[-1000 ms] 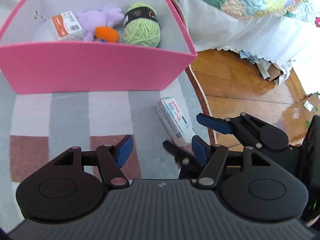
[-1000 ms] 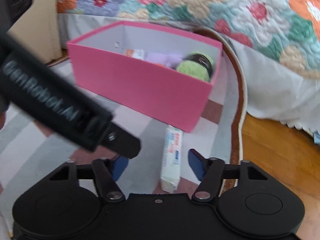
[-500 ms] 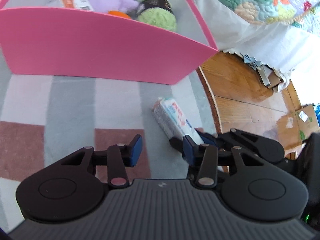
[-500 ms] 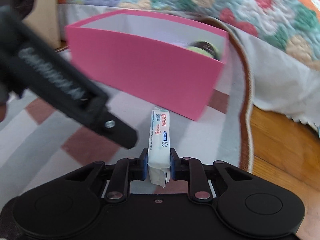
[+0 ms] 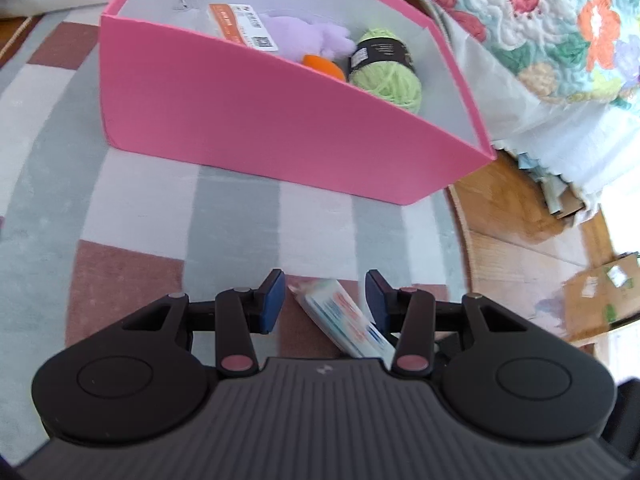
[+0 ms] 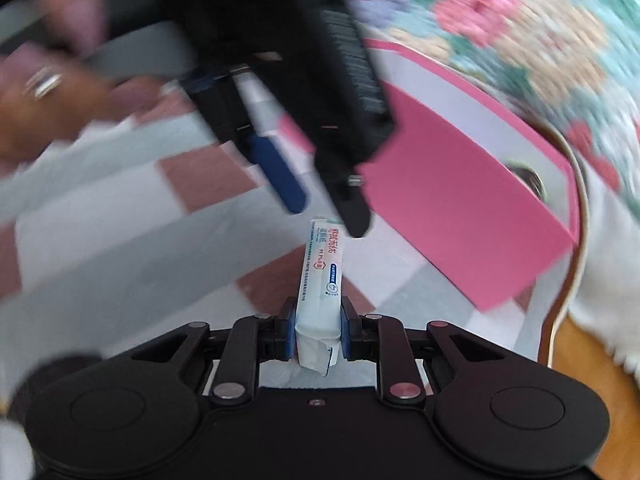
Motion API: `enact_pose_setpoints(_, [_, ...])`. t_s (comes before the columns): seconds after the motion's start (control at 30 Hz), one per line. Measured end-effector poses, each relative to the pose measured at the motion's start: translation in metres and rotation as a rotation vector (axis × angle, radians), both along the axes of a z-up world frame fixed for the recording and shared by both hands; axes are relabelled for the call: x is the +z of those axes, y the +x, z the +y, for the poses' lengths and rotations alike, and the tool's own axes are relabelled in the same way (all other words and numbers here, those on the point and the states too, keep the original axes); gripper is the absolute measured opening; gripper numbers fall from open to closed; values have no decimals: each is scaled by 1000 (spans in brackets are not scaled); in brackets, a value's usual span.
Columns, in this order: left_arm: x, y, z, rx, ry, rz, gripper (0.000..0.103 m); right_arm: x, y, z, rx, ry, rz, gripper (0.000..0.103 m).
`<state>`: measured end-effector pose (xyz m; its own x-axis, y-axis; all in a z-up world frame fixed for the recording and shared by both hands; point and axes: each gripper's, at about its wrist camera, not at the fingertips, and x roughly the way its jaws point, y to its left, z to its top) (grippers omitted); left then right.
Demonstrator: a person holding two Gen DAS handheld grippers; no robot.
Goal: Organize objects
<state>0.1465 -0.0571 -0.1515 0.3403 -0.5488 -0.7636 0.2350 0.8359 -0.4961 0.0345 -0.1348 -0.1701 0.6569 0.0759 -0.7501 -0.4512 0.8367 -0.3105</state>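
A white tissue pack [image 6: 322, 276] with red and blue print is pinched at its near end by my right gripper [image 6: 318, 332], which is shut on it. The pack's far end points toward the pink box [image 6: 460, 216]. My left gripper [image 5: 325, 300] hangs over that far end with its blue pads apart, and the tissue pack [image 5: 344, 316] lies slanted between its fingers without being squeezed. In the right wrist view the left gripper [image 6: 326, 218] is blurred. The pink box [image 5: 260, 120] holds green yarn [image 5: 386, 76], a purple plush [image 5: 308, 36] and an orange-labelled packet [image 5: 240, 28].
The box stands on a striped grey, white and brown rug [image 5: 120, 200]. To the right are a wooden floor [image 5: 520, 248], a cardboard box [image 5: 600, 300] and a bed with a floral quilt [image 5: 560, 20]. A person's hand [image 6: 40, 100] with a ring grips the left tool.
My right gripper closed on the near end of the tissue pack and rolled with it. My left gripper narrowed and moved over the pack's far end, nearer the box.
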Motion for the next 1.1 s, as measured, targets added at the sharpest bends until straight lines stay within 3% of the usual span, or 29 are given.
enact_pose_setpoints(0.07, [-1,-2,-3,-5,62,-39,44,0,-2,0,13,-30,22,25])
enact_pose_setpoints(0.17, [-5,-1,-3,-13,41,-30,44,1,-8,-1,16,-68,42,29])
enact_pose_setpoints(0.3, [-11,-2,-5,-37,29,19,44,2,-13,-10,-66,-63,67,46])
enact_pose_setpoints(0.53, [-20,-10,-6,-56,97,77,43,9,-15,-30,-239,85,120,47])
enact_pose_setpoints(0.7, [-23,-10,0,-39,37,149,43,9,-8,-38,-340,140,173,47])
enact_pose_setpoints(0.9, [-24,-7,6,-5,42,130,42,14,-21,-40,-382,354,270,48])
enact_pose_setpoints(1.0, [-25,-9,3,-21,32,138,33,14,-24,-37,-376,437,291,48])
enact_pose_setpoints(1.1, [-29,-11,1,-22,-18,201,30,9,-20,-38,-404,473,309,49])
